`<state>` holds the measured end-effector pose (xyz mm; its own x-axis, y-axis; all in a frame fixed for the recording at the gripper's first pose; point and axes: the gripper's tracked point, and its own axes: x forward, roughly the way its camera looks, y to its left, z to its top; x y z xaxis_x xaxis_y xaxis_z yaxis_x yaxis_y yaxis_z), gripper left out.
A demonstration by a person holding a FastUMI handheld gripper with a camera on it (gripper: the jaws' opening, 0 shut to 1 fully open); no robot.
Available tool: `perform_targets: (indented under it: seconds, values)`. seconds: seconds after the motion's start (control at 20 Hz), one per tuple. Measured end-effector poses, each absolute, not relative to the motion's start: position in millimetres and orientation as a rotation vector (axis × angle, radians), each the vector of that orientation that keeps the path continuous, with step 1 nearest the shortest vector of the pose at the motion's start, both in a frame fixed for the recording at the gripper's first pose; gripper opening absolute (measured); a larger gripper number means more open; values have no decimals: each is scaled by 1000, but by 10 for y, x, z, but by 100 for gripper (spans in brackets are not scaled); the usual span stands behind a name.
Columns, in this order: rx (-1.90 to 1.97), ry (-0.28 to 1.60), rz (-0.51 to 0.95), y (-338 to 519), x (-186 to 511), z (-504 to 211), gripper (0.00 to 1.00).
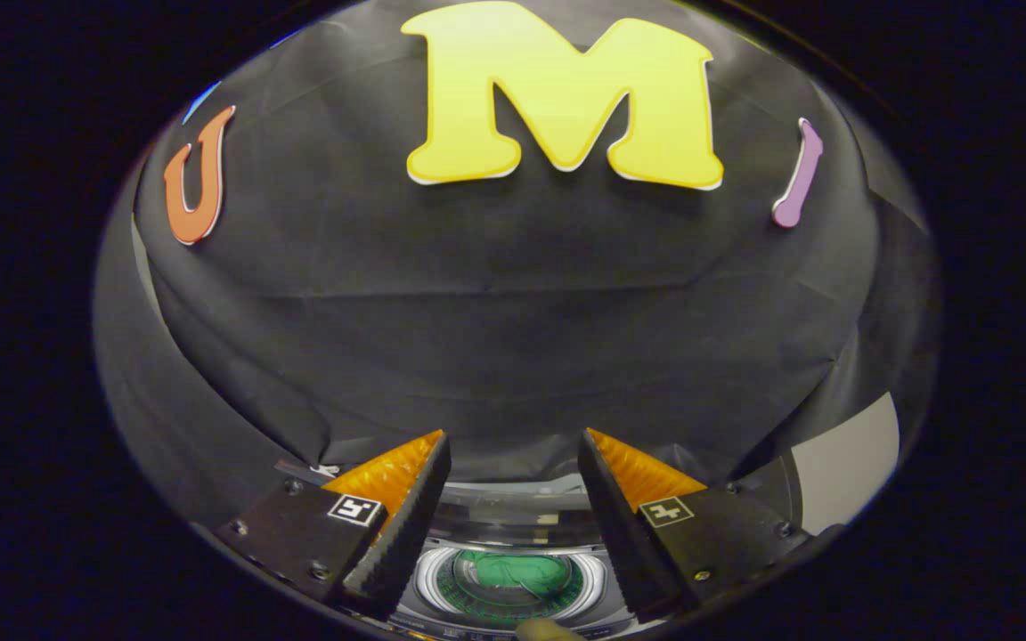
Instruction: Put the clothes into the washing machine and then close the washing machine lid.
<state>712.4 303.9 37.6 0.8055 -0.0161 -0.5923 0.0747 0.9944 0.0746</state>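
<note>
I have the gripper (pixel 513 463) held high, its two fingers (pixel 402 525) spread wide with nothing between them. Below the gap between the jaws I see the washing machine (pixel 513 521), its round drum opening facing up at me. Green clothes (pixel 513 574) lie inside the drum, framed between the two fingers. I cannot tell how the lid stands. Beyond the fingertips hangs the booth's black cloth wall (pixel 513 312).
</note>
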Motion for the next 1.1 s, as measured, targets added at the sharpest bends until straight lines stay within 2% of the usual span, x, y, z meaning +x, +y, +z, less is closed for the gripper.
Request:
perform_targets:
  seconds: [0.3,1.1]
  values:
    - [134,716,-60,3083,7106,102,90]
    - [121,599,-47,3117,6742,63,92]
